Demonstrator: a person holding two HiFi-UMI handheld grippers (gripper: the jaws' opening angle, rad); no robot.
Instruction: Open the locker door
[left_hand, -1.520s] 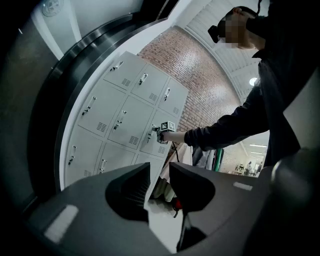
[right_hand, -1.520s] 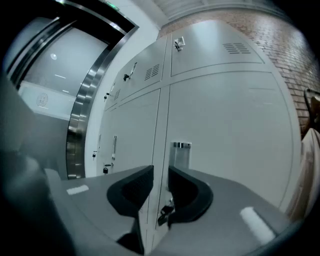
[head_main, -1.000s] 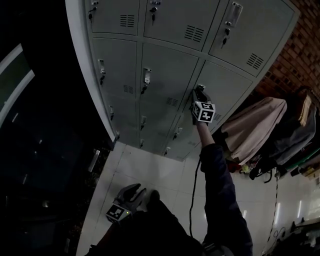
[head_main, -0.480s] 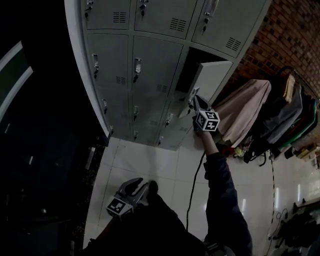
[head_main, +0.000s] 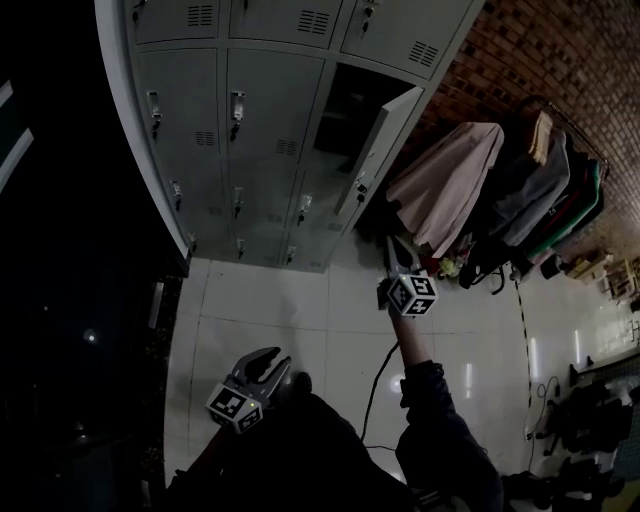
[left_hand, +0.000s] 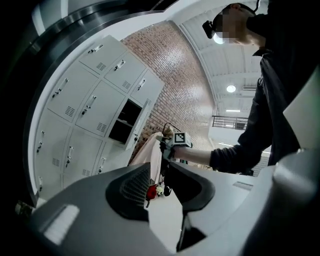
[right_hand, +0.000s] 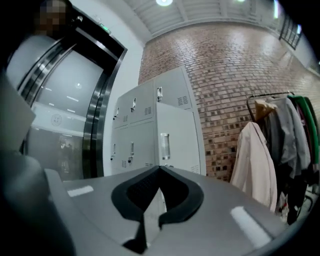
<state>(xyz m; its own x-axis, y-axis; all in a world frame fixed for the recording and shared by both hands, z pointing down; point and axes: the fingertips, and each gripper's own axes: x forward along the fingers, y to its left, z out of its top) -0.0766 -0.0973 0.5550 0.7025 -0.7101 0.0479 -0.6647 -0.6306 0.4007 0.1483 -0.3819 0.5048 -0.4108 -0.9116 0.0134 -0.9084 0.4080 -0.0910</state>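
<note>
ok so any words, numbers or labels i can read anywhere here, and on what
No text can be read in any view.
Marker cube: black-and-white square pattern only, no letters.
Card slot on the open locker door: blank or too blurred to tell.

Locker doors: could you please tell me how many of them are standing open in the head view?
1. The open door is in the right column, near the hanging coats; rows above are cut off.
</note>
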